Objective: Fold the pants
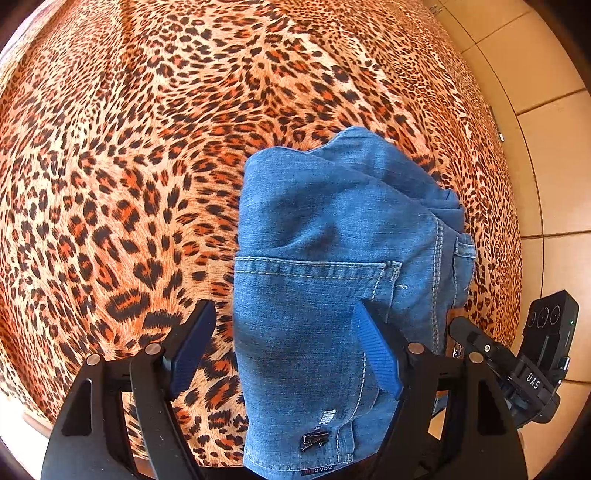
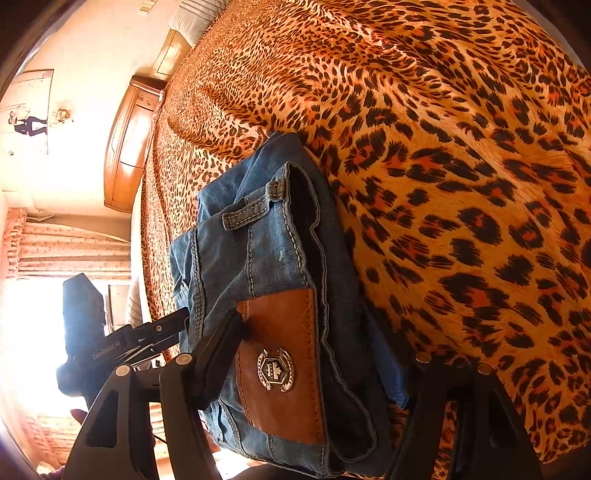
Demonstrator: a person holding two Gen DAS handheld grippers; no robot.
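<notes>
Folded blue jeans [image 1: 325, 236] lie in a thick bundle on the leopard-print bed cover [image 1: 129, 166], near its right edge. My left gripper [image 1: 284, 306] stands open over the back pocket, its left finger clear of the cloth and its blue pad [image 1: 376, 354] resting on the denim. In the right wrist view the jeans [image 2: 266, 251] show the waistband, belt loops and a brown leather patch [image 2: 280, 362]. My right gripper [image 2: 310, 332] is open astride this end, with one finger beside the patch and the other partly hidden behind the denim.
Beige floor tiles [image 1: 554, 147] run past the bed's right edge. A wooden headboard [image 2: 129, 147], a pillow [image 2: 195, 14] and curtains [image 2: 55, 251] by a bright window lie beyond. Each gripper shows in the other's view, close beside the bundle.
</notes>
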